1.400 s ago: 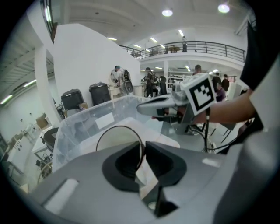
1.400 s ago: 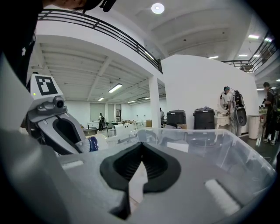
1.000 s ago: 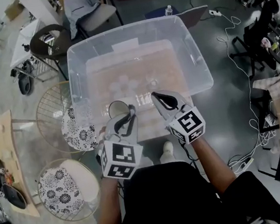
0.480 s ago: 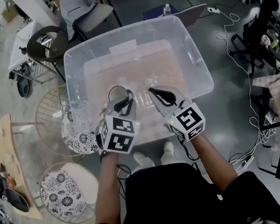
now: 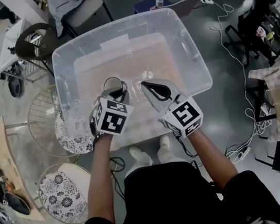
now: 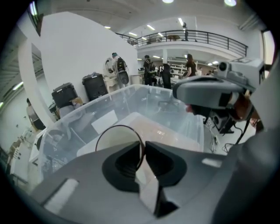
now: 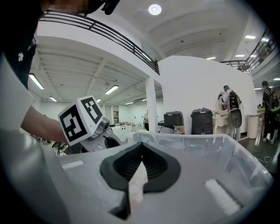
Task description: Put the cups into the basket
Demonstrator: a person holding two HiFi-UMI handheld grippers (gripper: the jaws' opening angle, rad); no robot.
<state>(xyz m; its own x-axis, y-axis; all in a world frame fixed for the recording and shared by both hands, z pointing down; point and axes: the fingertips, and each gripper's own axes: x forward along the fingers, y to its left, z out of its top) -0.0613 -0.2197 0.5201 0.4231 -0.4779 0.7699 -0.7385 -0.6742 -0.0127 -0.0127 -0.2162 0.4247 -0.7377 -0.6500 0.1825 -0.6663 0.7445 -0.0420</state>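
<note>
left gripper (image 5: 117, 89): jaws narrow, clamped on cup (image 5: 109, 82) rim, over clear plastic bin (image 5: 196, 67) near side | right gripper (image 5: 149, 87): jaws together, empty, over bin's near side

Cup (image 6: 117, 139): pale, round, thin dark rim. Rim wall pinched between jaws of left gripper (image 6: 143, 149), one jaw inside mouth, one outside. Tilted, mouth partly visible from above (image 5: 114, 83). Held off floor of basket, inside its near-left part.

Basket (image 5: 62, 68): large clear plastic tub, rectangular, rounded corners, open top, upright. White label (image 5: 114, 42) on far wall. Pale surface shows through bottom.
</note>
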